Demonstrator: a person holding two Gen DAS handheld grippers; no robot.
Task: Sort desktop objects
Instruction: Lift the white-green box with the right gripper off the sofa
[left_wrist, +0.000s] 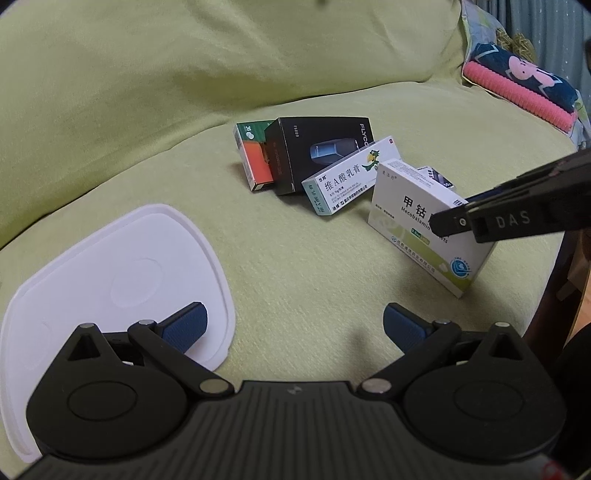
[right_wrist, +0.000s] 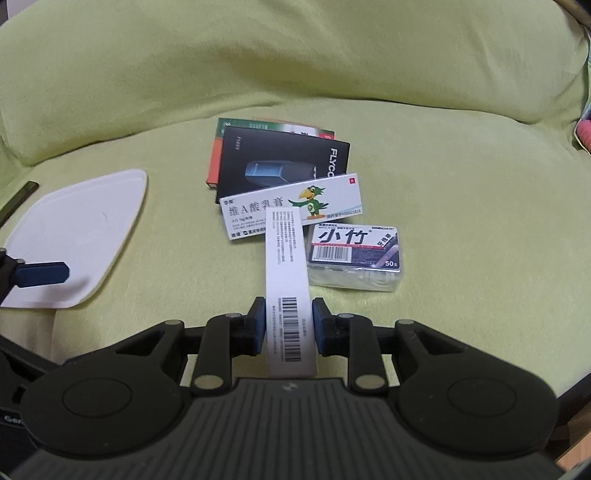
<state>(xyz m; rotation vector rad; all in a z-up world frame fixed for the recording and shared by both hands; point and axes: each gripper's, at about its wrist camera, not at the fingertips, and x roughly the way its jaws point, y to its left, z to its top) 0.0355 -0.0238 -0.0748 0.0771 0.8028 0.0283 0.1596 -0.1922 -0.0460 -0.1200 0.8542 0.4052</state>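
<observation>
Boxes sit in a little pile on our green sofa cushion. We hold the white medicine box with the right gripper; its blue fingers press on both sides of the box and lift it just in front of the pile. We hold the left gripper with its fingers wide apart and nothing between them, above the edge of the white tray. The black shaver box leans on an orange and green box. The parrot box lies across the black one. The toothpick box rests beside it.
</observation>
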